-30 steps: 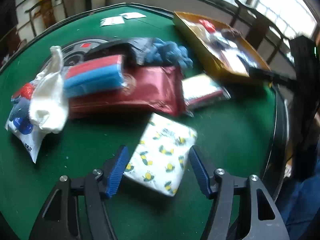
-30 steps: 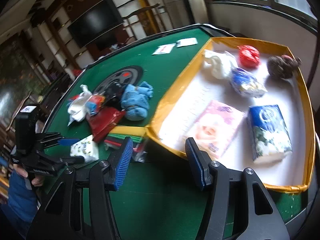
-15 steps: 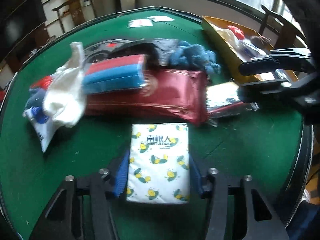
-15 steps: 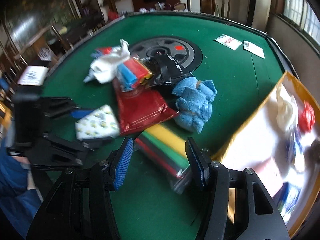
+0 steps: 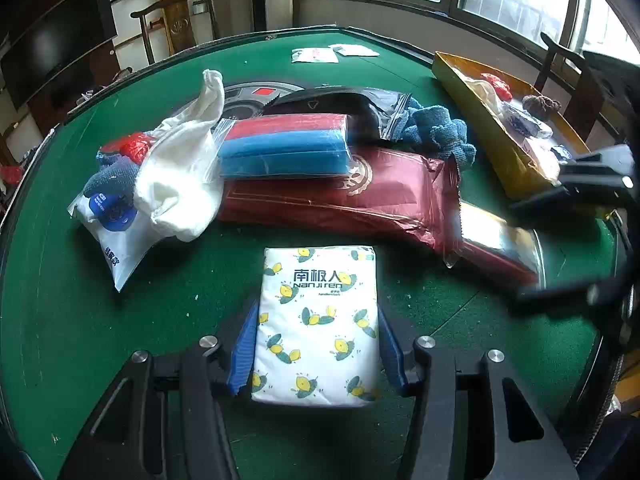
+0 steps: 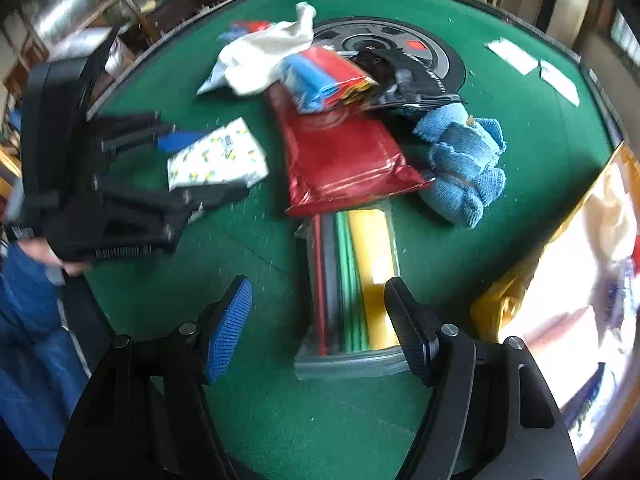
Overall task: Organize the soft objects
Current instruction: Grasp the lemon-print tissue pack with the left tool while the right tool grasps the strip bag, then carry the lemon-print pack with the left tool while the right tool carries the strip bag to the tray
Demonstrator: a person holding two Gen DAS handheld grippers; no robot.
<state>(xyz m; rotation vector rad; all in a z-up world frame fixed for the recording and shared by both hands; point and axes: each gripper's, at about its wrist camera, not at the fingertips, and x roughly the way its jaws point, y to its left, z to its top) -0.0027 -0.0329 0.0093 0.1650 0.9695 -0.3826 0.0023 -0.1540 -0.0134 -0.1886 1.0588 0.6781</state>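
A white tissue pack [image 5: 318, 280] printed with lemons lies on the green table [image 5: 80, 320], and my left gripper [image 5: 317, 310] is shut on it, blue pads pressing both long sides. The right wrist view shows the same pack [image 6: 218, 156] between the left gripper's fingers [image 6: 180, 140]. My right gripper [image 6: 319, 283] hangs over a clear pack of coloured cloths [image 6: 360, 264]. Its jaws are opening, with the pack's near end between them and the pads clear of it. In the left wrist view the right gripper [image 5: 518, 248] is blurred at the right edge.
A pile sits mid-table: a red pouch [image 5: 340, 196], a red-and-blue sponge pack [image 5: 284, 144], a white cloth [image 5: 176, 176], a blue towel [image 6: 464, 160] and a black bag [image 6: 412, 76]. A yellow-walled tray [image 5: 472, 80] with several soft items stands at the right.
My left gripper has closed onto the tissue pack. My right gripper has swung from above the tray to over the coloured cloth pack, and its jaws have widened.
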